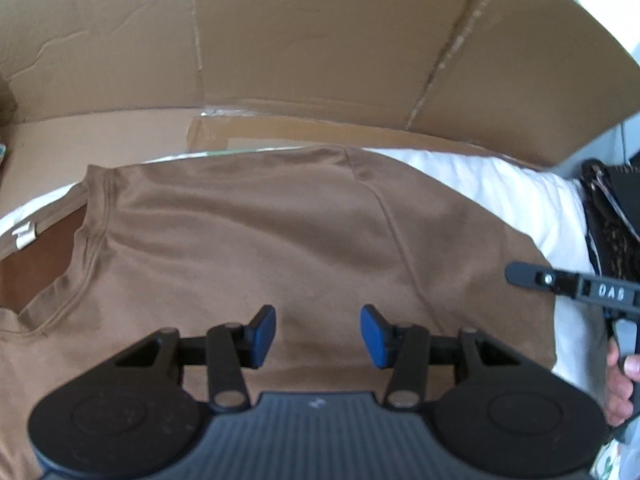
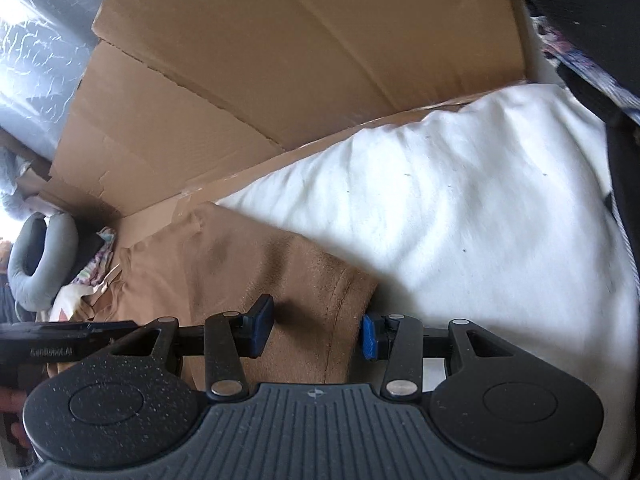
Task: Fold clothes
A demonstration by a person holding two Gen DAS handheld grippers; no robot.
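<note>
One brown T-shirt [image 1: 256, 240] lies spread flat on a white bed cover [image 1: 500, 192], its ribbed neckline [image 1: 94, 232] toward the left of the left wrist view, with a small white label [image 1: 24, 236] showing inside the collar. The shirt's chest sits directly under and ahead of the left tool [image 1: 318, 330], whose two blue pads [image 1: 266, 324] stand wide apart above the fabric with nothing between them; whether they touch the cloth cannot be told. In the right wrist view, the edge of the same shirt [image 2: 240, 272], a stitched hem on a rounded fold, lies between the fingers of the right tool [image 2: 316, 330]. That tool is also spread wide: its left pad [image 2: 262, 326] is over the brown fabric, and its right pad [image 2: 369, 338] is just beside the hem at the white cover [image 2: 460, 220]; it grips nothing. There are two tools, each with two blue pads. Large flattened cardboard sheets [image 1: 320, 40] stand behind the bed. The right tool's dark body [image 1: 576, 288] and a hand [image 1: 618, 384] appear at the right edge of the left wrist view.
</note>
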